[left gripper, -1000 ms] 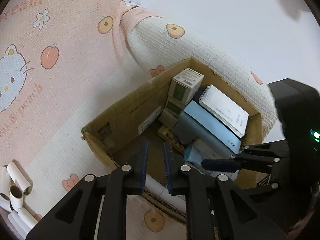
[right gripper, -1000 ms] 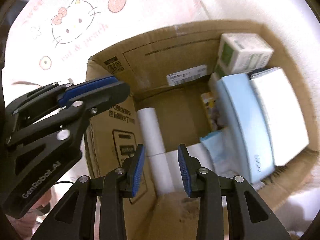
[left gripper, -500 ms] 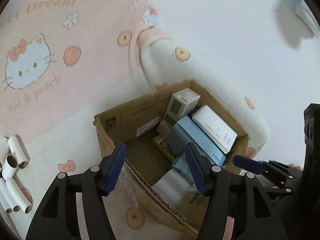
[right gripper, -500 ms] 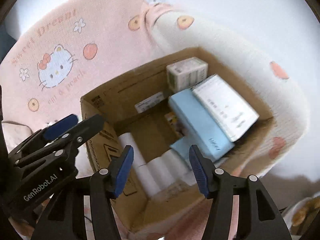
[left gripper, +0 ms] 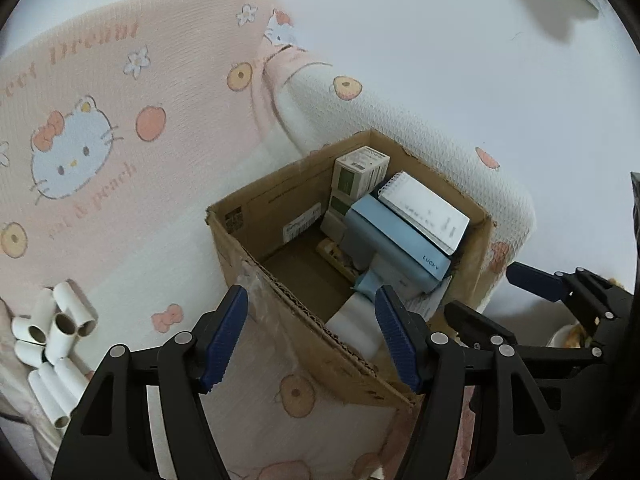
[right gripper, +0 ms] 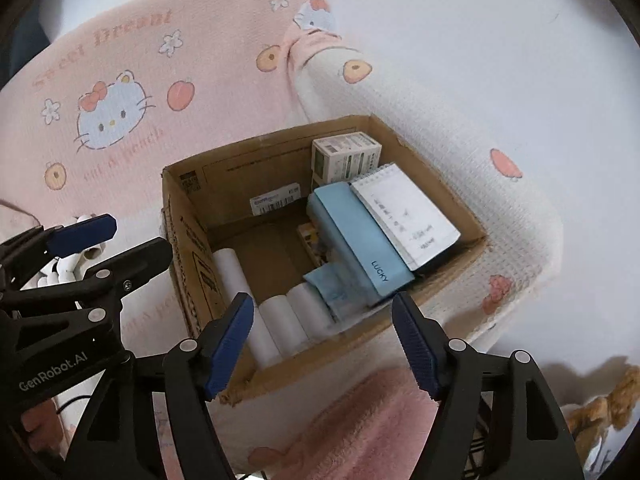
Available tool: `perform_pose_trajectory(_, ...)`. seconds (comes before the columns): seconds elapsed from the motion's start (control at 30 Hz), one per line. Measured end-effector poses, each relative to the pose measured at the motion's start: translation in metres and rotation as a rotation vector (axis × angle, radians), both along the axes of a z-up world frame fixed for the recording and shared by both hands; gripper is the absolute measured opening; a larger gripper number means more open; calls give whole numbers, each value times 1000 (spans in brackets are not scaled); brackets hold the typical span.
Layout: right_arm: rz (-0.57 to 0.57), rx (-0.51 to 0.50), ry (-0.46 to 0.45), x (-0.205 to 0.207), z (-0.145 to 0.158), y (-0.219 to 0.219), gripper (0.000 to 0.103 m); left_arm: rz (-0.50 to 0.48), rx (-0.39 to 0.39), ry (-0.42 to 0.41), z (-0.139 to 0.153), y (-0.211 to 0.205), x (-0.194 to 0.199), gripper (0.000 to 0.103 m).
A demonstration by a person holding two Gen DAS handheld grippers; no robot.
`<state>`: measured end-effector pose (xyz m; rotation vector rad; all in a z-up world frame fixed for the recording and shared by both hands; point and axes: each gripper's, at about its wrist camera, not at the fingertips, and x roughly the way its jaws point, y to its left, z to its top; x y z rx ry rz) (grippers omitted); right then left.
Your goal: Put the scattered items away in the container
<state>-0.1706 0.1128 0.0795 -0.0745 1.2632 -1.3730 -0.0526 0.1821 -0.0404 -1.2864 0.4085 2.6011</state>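
The cardboard box (left gripper: pixel 256 216) sits on the pink printed blanket (left gripper: pixel 120 128), already holding a blue case (right gripper: pixel 356 240), a notepad (right gripper: pixel 408 208) and three white rolls (right gripper: pixel 280 320). Both the left tool (left gripper: pixel 312 340) and right tool (right gripper: pixel 324 340) hang with fingers spread, holding nothing. More loose rolls (left gripper: pixel 52 344) lie at eight o'clock; best approach one crosswise and close on its middle.

Setting: a home, likely a bedroom or living room. Evidence: soft seat or bed covered in pink-and-white Hello Kitty blanket (left gripper: pixel 120 128) with peach print; plain white wall (left gripper: pixel 440 40) behind; fluffy pink rug (right gripper: pixel 360 420) below; reused cardboard shipping box (right gripper: pixel 192 256) holding household odds and ends.
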Motion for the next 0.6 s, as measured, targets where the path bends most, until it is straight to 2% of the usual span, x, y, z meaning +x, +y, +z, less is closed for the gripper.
perform_pose_trajectory(0.17,12,-10,-5,-1,9,9,71,-6,-27,23,5,6,6,70)
perform_pose_trajectory(0.43,12,-11,3,-6,17,16,72,-27,-35,-7,6,12,13,70)
perform_pose_trajectory(0.6,11,-14,12,-11,22,20,72,-34,-76,-8,5,18,17,70)
